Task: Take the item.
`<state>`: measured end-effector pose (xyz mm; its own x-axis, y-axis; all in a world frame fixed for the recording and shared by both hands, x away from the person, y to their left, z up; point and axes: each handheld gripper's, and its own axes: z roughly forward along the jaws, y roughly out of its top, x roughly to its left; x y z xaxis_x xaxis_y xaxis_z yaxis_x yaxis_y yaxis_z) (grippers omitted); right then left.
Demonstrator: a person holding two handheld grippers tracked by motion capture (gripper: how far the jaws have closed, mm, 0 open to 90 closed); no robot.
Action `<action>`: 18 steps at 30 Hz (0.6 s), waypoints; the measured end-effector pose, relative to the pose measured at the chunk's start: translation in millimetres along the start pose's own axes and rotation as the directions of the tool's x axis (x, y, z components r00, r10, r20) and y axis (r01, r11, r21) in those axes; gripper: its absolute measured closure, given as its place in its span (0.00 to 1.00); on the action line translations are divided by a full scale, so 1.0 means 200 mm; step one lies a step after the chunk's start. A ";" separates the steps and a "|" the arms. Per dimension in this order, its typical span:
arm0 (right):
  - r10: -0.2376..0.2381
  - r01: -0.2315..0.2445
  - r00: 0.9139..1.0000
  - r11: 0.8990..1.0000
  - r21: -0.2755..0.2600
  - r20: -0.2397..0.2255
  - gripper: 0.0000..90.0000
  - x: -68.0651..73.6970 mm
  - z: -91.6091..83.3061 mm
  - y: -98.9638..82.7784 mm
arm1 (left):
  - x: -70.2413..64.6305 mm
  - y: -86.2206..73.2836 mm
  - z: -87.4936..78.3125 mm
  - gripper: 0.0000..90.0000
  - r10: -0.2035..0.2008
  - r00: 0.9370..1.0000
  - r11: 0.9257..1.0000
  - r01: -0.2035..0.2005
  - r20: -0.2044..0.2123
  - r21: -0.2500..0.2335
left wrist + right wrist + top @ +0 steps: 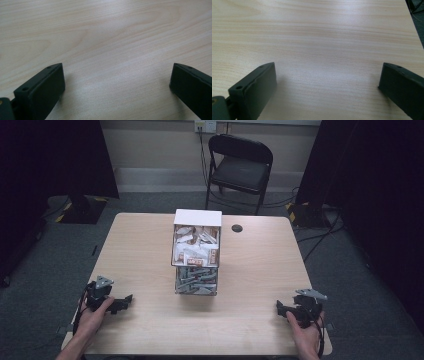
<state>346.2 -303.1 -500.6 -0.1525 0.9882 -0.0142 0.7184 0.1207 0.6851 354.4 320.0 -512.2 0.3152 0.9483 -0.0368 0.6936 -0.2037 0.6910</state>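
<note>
A white open box (198,218) stands at the middle of the wooden table (140,250). Its upper part holds white and brown packets (196,249); its lower part holds grey packets (196,280). My left gripper (125,301) rests near the table's front left corner in a hand, jaws pointing toward the box. In the left gripper view my left gripper (116,75) stands open over bare wood. My right gripper (280,308) lies near the front right corner in the other hand. In its own view my right gripper (327,75) is open too, with nothing between the jaws.
A small dark round spot (237,228) sits on the table to the right of the box, toward the far edge. A black folding chair (240,167) stands beyond the far edge. Bare wood lies between each gripper and the box.
</note>
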 end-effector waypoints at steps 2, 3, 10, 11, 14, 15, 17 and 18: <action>0.007 -0.007 1.000 1.000 0.000 0.003 0.01 0.00 0.00 0.00 | 0.00 0.00 0.00 0.00 0.001 1.000 1.000 -0.001 0.000 0.000; 0.007 -0.007 1.000 1.000 0.000 0.003 0.01 0.00 0.00 0.00 | 0.00 0.00 0.00 0.00 0.003 1.000 1.000 -0.003 0.000 0.001; 0.026 -0.026 1.000 1.000 -0.010 -0.008 0.07 -0.01 -0.02 -0.01 | 0.00 0.00 0.00 0.00 0.001 1.000 1.000 -0.001 0.000 0.000; 0.030 -0.031 0.999 0.999 -0.017 -0.019 0.12 -0.01 -0.02 -0.01 | 0.00 0.00 0.00 0.00 0.001 1.000 1.000 -0.001 0.000 0.000; 0.007 -0.008 0.999 1.000 -0.026 -0.042 0.17 0.00 -0.03 0.00 | 0.00 0.00 0.00 0.00 0.000 1.000 1.000 0.000 0.000 0.000; -0.001 0.000 0.999 1.000 -0.026 -0.036 0.17 0.01 -0.03 0.00 | 0.00 0.00 0.00 0.00 0.002 1.000 1.000 -0.002 0.000 0.002; -0.012 0.011 0.998 1.000 -0.022 -0.056 0.18 0.02 -0.03 0.00 | 0.00 0.00 0.00 0.00 0.001 1.000 1.000 -0.001 0.000 0.000; -0.018 0.017 0.998 1.000 -0.020 -0.065 0.19 0.02 -0.03 0.00 | 0.00 0.00 0.00 0.00 0.001 1.000 1.000 -0.001 0.000 0.001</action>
<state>341.7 -299.4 -496.1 -0.2094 0.9776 0.0210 0.7022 0.1354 0.6990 354.5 320.1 -512.1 0.3160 0.9481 -0.0354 0.6940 -0.2055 0.6900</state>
